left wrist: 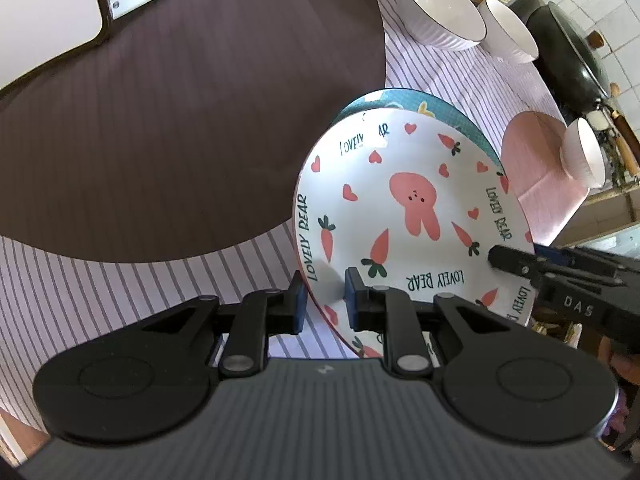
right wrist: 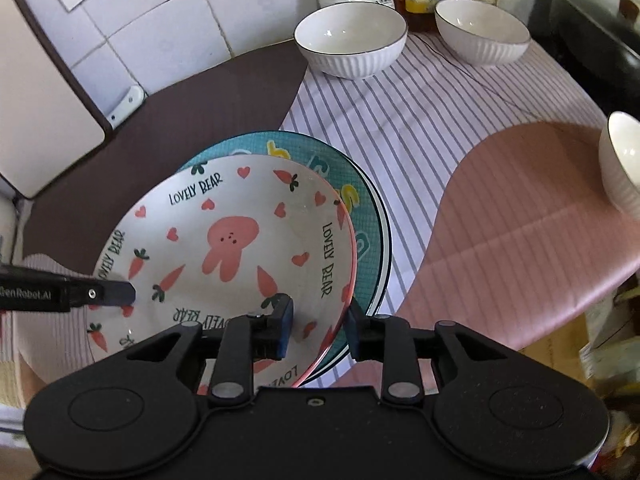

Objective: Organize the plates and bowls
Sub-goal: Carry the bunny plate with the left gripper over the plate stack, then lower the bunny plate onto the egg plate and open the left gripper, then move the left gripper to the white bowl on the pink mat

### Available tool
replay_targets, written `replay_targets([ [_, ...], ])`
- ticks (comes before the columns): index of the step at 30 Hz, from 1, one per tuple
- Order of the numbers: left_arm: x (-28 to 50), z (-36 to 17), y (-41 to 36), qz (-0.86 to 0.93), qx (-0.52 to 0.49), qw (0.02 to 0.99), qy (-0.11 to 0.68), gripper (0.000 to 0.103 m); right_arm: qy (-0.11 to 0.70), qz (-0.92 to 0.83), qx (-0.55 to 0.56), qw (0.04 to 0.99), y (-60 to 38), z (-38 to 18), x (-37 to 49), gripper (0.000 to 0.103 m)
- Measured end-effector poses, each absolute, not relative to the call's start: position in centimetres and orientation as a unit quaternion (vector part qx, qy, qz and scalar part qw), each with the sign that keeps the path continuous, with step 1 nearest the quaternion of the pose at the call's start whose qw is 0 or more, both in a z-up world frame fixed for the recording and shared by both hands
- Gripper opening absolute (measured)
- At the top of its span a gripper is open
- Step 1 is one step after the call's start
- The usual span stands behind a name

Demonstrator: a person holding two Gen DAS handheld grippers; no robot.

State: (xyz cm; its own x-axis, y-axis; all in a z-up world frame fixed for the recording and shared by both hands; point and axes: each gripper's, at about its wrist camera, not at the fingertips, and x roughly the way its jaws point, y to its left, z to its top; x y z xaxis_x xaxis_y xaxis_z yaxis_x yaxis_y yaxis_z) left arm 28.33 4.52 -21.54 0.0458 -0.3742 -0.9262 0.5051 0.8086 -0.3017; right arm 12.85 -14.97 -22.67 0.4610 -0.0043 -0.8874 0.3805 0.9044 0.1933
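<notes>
- Plate (left wrist: 404, 216) in my sights: white, shallow, red-rimmed, with a pink rabbit in the middle, scattered hearts and carrots, and "LOVELY BEAR" lettered round the border.
- It sits on a teal plate (right wrist: 362, 216) with yellow and white letters, whose rim peeks out from 12 to 4 o'clock in my right view; both rest on the striped cloth (right wrist: 400, 128) over the worktop, beside a brown mat (left wrist: 180, 120).
- The plate is round, so I see no long axis; in my right view the rabbit's ears point toward 7 o'clock, its head toward 1.
- My left tongs (left wrist: 324, 300) pinch the white plate's rim, one finger outside, one on the face.
- My right tongs (right wrist: 318, 328) straddle the opposite rim, spread with a gap to the outer finger; not clamping.
- Two white ribbed bowls (right wrist: 352, 40) (right wrist: 482, 32) stand at 12 to 1 o'clock, well apart from the plates; a third bowl (right wrist: 622, 164) lies tilted at 3 o'clock.
</notes>
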Motion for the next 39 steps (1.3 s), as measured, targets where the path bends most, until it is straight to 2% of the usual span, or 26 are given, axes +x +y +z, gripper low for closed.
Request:
replay_targets([
  [6,27.4,-20.8,4.1,-0.313,0.088,0.728,0.604,0.015,0.493,-0.117,0.128,0.853,-14.1,-21.6,12.4,0.034],
  [14,25.9,-18.7,4.1,-0.329,0.116,0.728,0.59,0.014,0.443,-0.1,0.143,0.88,-13.1,-19.0,10.5,0.034],
  [28,21.6,-10.7,1.7,-0.37,0.162,0.728,0.554,0.015,0.363,-0.085,0.142,0.917,-13.4,-12.6,4.6,0.035],
  [35,19.2,-8.4,-0.9,-0.382,0.183,0.728,0.538,0.019,0.348,-0.095,0.097,0.928,-14.4,-9.9,1.5,0.037],
  [39,18.1,-7.7,-2.6,-0.383,0.189,0.73,0.533,0.025,0.345,-0.111,0.085,0.928,-15.8,-8.9,0.1,0.042],
])
